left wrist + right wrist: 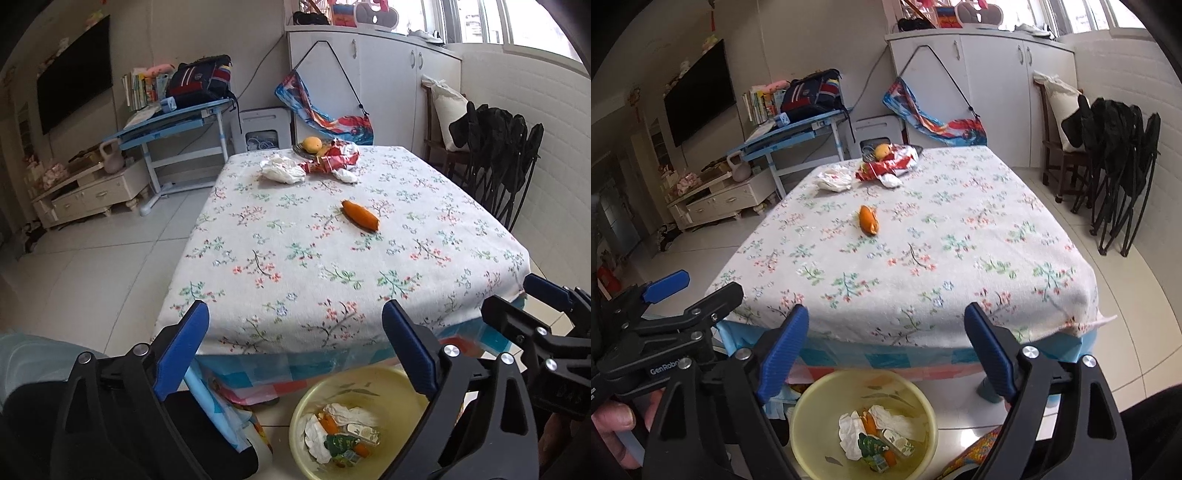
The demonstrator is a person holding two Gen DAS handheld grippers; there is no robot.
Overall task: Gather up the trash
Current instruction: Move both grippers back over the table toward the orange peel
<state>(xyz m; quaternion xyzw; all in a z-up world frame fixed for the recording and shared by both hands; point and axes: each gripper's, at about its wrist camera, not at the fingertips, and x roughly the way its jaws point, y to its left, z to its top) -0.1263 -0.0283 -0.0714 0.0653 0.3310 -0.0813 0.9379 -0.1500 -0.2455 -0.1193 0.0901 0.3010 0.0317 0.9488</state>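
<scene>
- Nearest, the left gripper [295, 354] and right gripper [886, 350] both stood released and empty above the yellow bin [812, 402] on the floor by the table's near edge; tissues and wrappers lay inside.
- Mid-table [369, 295] lay an orange peel [360, 215]; likely the next pick, calling for a forward reach.
- At the far edge: crumpled tissue [282, 168]; red wrapper [334, 155].

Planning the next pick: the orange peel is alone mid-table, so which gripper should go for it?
Probably the left gripper: open and empty, and the orange peel lies only slightly right of its line. The right gripper is open too, but sees the peel well left of centre.
</scene>
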